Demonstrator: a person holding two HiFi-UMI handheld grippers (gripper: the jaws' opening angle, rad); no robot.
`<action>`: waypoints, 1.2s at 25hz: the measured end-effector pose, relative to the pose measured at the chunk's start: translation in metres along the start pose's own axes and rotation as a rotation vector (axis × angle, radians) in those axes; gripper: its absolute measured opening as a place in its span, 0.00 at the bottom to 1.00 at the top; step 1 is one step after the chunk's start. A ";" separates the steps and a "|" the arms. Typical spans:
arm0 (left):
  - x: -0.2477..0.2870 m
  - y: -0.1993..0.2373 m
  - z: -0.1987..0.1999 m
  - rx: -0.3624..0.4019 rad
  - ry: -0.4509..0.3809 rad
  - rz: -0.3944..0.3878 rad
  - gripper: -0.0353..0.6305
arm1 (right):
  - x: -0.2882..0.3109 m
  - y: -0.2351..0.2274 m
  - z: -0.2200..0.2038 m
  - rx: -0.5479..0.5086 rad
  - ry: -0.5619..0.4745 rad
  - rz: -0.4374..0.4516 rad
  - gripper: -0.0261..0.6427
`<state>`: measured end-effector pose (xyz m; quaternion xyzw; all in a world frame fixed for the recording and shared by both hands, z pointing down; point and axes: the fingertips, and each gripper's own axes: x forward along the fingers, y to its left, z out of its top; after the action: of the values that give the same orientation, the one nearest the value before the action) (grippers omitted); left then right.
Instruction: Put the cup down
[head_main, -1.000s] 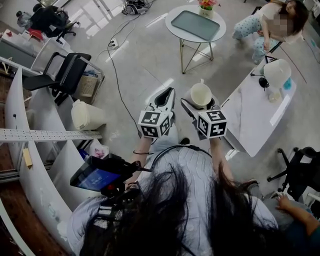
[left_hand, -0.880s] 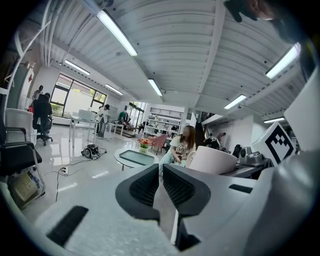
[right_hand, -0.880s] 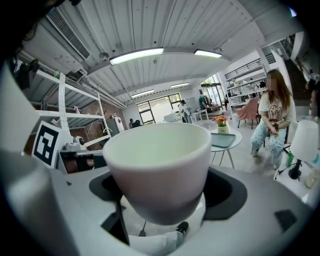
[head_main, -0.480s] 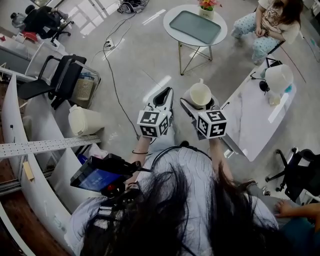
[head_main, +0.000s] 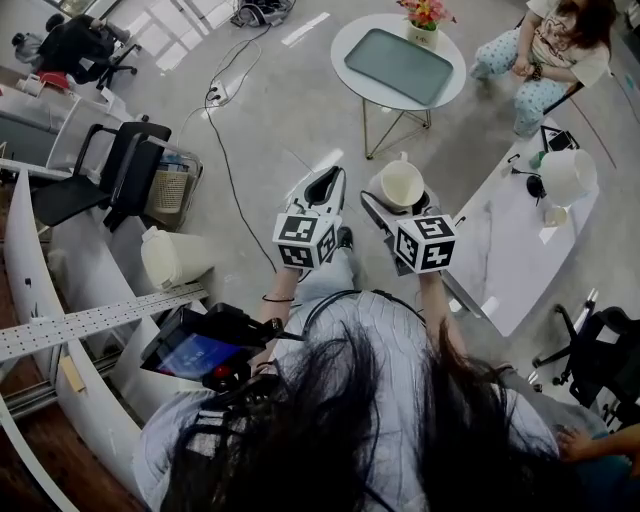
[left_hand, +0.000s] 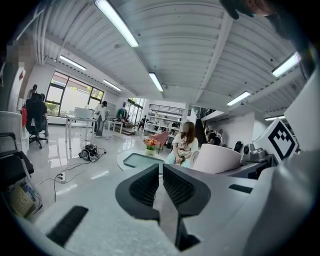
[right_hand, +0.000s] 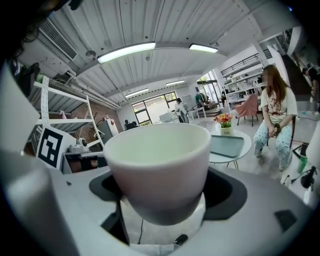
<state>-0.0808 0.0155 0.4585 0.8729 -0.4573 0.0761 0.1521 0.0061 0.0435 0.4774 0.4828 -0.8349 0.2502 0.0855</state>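
A white cup (head_main: 401, 183) with a handle is held upright in the air, above the floor beside the long white table (head_main: 520, 255). My right gripper (head_main: 402, 207) is shut on the cup's lower body. In the right gripper view the empty cup (right_hand: 157, 165) fills the middle, with the right gripper (right_hand: 160, 197) clamped round its base. My left gripper (head_main: 320, 190) hangs level just left of the cup, holding nothing. Its jaws stand together in the left gripper view, where the left gripper (left_hand: 161, 172) is shut and the cup (left_hand: 215, 159) shows to the right.
A round table (head_main: 445, 85) with a grey tray (head_main: 398, 52) and a flower pot (head_main: 424, 18) stands ahead. A person (head_main: 545, 50) sits at the far right. A white jug-like object (head_main: 568, 175) is on the long table. A black chair (head_main: 110, 165) and a white bin (head_main: 172, 257) stand to the left.
The view has shifted a little, so the round table and the long table sit slightly further right. Both grippers and the cup keep the same pose side by side.
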 end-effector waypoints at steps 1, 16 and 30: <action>0.005 0.006 0.004 -0.002 -0.001 -0.004 0.11 | 0.006 -0.002 0.004 0.000 0.001 -0.005 0.69; 0.075 0.067 0.025 -0.009 0.040 -0.105 0.11 | 0.082 -0.025 0.045 0.041 0.001 -0.091 0.69; 0.114 0.096 0.037 -0.015 0.047 -0.169 0.11 | 0.125 -0.040 0.067 0.043 0.002 -0.146 0.69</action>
<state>-0.0951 -0.1363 0.4738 0.9053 -0.3787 0.0800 0.1751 -0.0186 -0.1020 0.4808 0.5438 -0.7918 0.2617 0.0939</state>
